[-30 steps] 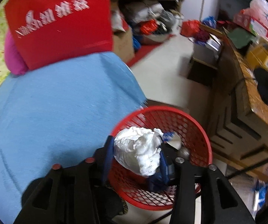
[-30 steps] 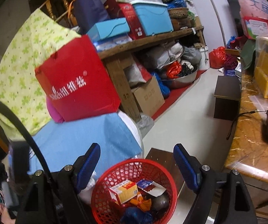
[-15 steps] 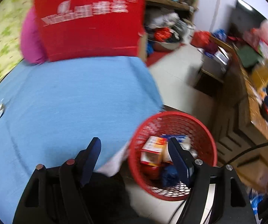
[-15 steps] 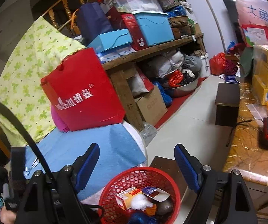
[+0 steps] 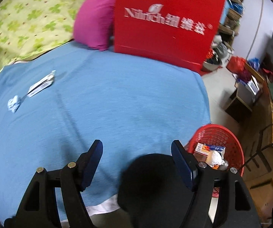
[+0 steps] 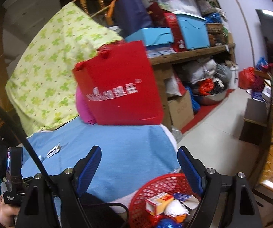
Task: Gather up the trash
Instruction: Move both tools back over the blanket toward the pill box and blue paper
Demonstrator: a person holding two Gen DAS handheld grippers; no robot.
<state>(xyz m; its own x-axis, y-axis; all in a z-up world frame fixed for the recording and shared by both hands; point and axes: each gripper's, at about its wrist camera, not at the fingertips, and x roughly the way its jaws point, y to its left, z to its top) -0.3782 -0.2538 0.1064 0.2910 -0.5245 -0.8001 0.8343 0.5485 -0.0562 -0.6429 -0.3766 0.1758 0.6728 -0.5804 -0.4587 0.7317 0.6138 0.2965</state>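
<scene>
Left wrist view: left gripper (image 5: 137, 152) jaws wide, empty; right gripper (image 6: 139, 158) likewise, apparently above red basket (image 6: 146, 195).

Both tools (image 5: 137, 152) (image 6: 139, 157) have black frames, blue pads, silver screws.

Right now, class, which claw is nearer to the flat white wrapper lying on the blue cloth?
Left. The left claw hangs over the cloth with the wrapper ahead; the right claw sits back above the red basket.
</scene>
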